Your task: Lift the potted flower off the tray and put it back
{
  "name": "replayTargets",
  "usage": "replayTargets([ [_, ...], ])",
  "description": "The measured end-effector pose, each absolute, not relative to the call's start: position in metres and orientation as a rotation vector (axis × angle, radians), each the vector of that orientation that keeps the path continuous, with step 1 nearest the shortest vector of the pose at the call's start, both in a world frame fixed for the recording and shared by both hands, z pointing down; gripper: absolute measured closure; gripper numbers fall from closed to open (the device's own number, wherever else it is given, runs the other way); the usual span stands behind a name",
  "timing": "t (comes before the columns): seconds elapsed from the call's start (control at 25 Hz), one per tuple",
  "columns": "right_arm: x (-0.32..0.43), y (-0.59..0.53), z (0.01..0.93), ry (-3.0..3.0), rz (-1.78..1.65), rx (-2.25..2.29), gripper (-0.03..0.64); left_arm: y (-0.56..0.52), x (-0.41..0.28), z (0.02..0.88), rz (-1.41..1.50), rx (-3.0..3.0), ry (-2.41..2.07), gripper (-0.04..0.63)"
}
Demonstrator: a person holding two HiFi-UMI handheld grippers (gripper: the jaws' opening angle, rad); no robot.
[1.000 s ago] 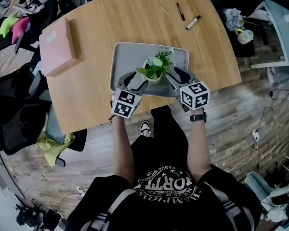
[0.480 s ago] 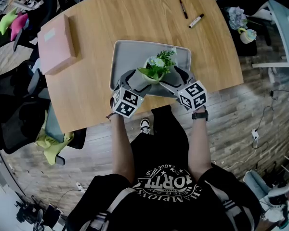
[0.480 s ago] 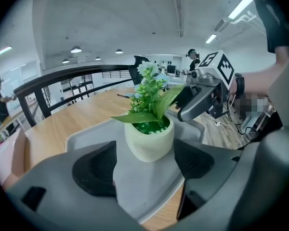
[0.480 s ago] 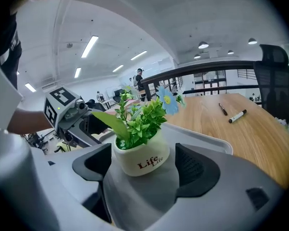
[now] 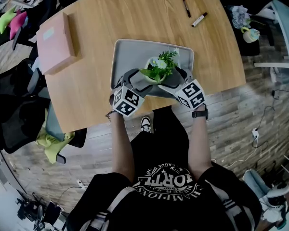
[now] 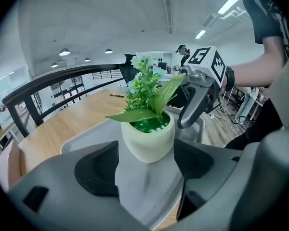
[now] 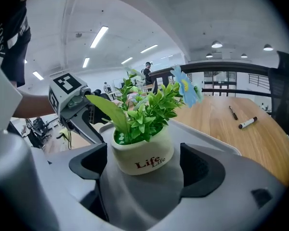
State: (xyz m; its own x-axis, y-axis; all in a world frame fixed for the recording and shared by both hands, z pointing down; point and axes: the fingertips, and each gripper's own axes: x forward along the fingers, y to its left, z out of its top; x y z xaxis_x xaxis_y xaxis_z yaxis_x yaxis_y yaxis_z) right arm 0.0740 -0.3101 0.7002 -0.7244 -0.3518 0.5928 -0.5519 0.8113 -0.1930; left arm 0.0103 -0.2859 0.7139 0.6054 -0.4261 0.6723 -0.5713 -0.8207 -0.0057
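Note:
The potted flower point(image 5: 159, 67), a white pot with green leaves and pale blossoms, stands upright on the grey tray point(image 5: 127, 57) near its front edge. My left gripper point(image 5: 137, 81) flanks the pot from the left and my right gripper point(image 5: 175, 79) from the right. Both have just been opening and are open. In the left gripper view the pot point(image 6: 148, 141) sits between the dark pads point(image 6: 97, 170) with a gap on each side. It is the same in the right gripper view: the pot point(image 7: 142, 160) stands clear of the pads point(image 7: 202, 170).
A pink box point(image 5: 58, 42) lies on the wooden table at the left. Two markers point(image 5: 188, 7) point(image 5: 200, 19) lie at the far right. The tray sits close to the table's near edge, by the person's legs. Chairs point(image 5: 14, 109) stand left of the table.
Both grippers have sunk a little toward the tray and their jaws have spread away from the pot. The pot stands on the tray.

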Motion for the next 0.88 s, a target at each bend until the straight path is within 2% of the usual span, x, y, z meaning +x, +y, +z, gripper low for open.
replayTargets([
  [0.24,0.064,-0.316,0.7,-2.495,0.476,0.635,0.151,-0.291,0.019,0.713,1.006,2.666,-0.772,0.27],
  [0.32,0.058,-0.317,0.7,-2.509,0.483,0.621,0.206,-0.291,0.021,0.713,1.004,2.673,-0.754,0.301],
  [0.4,0.058,-0.318,0.7,-2.511,0.488,0.609,0.206,-0.292,0.02,0.712,0.999,2.674,-0.749,0.314],
  [0.88,0.059,-0.324,0.699,-2.498,0.508,0.609,0.215,-0.298,0.02,0.711,0.959,2.672,-0.762,0.33],
])
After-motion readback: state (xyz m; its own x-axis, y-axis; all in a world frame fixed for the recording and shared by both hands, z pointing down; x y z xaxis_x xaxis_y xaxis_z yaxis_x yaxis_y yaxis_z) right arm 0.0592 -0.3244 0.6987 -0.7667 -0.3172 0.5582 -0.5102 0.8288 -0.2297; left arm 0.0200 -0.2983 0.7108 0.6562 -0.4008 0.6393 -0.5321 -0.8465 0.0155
